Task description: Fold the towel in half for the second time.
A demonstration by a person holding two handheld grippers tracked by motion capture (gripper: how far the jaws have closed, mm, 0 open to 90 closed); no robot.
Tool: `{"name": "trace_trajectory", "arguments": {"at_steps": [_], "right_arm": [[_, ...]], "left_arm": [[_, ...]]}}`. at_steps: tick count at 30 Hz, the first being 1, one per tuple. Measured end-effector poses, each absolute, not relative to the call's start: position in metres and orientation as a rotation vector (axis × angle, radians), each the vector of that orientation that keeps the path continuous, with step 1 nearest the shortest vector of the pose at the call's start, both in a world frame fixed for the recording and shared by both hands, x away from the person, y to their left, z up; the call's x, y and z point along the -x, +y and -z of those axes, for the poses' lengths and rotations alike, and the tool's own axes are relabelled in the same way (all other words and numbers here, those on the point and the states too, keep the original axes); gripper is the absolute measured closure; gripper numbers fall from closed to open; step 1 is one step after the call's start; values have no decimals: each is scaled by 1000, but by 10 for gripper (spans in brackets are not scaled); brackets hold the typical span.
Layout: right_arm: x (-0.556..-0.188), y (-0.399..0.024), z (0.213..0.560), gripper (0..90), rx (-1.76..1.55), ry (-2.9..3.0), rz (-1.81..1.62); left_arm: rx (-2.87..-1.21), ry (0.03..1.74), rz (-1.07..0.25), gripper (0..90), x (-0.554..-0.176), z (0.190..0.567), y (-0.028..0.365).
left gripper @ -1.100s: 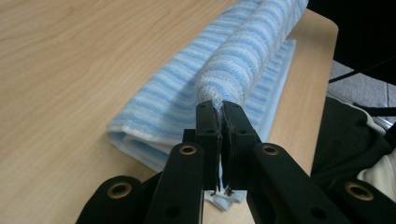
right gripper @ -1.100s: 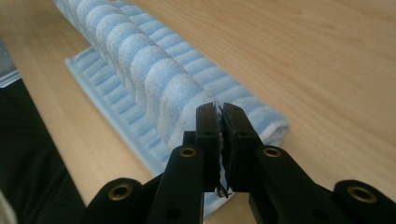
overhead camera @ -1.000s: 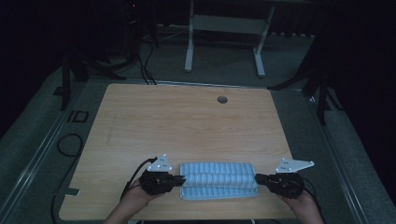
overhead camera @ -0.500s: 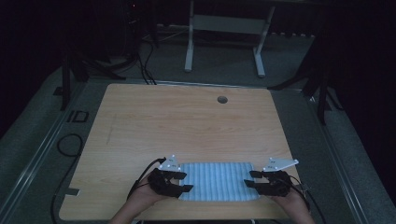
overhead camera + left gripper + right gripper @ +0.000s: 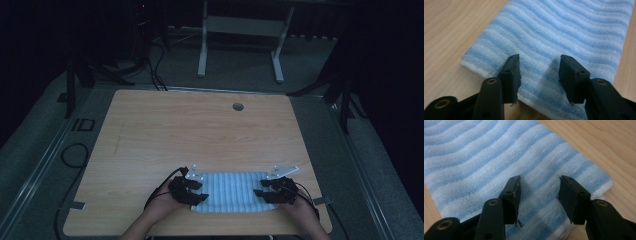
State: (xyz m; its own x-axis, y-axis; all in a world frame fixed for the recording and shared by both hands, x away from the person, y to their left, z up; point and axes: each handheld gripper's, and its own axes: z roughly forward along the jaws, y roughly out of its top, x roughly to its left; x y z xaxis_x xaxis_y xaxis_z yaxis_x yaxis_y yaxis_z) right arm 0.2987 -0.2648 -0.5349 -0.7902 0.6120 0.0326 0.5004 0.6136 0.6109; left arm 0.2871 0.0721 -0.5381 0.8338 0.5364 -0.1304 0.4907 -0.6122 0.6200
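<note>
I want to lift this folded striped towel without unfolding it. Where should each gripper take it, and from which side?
Probably take the striped towel at its two short ends, left gripper and right gripper each coming inward from its own side. It lies flat and layered, so pinching the stacked edges should keep the fold.

The folded towel (image 5: 232,192) lies on the desk (image 5: 200,135) near its front edge, between my left gripper (image 5: 196,190) and right gripper (image 5: 264,192).
</note>
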Motion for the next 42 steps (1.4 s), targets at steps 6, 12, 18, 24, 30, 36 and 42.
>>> {"name": "trace_trajectory", "arguments": {"at_steps": [6, 12, 18, 24, 30, 36, 42], "right_arm": [[-311, -260, 536, 508, -938, 2659, -930], [-330, -247, 536, 503, -946, 2664, -915], [-349, -232, 536, 502, -941, 2665, -914], [-370, -217, 535, 501, -955, 2665, -906], [-390, -203, 536, 500, -975, 2646, -924], [-408, -191, 537, 498, -1006, 2628, -941], [-426, -181, 536, 493, -1044, 2627, -926]], "left_arm": [[-2340, 774, -85, 543, -301, 538, 78], [-2341, 819, -103, 542, -316, 537, 86], [-2347, 863, -109, 541, -336, 535, 100], [-2342, 905, -132, 541, -357, 535, 112], [-2331, 942, -131, 541, -378, 534, 126], [-2322, 981, -145, 540, -394, 534, 135], [-2321, 1006, -155, 540, -404, 534, 140]]}}
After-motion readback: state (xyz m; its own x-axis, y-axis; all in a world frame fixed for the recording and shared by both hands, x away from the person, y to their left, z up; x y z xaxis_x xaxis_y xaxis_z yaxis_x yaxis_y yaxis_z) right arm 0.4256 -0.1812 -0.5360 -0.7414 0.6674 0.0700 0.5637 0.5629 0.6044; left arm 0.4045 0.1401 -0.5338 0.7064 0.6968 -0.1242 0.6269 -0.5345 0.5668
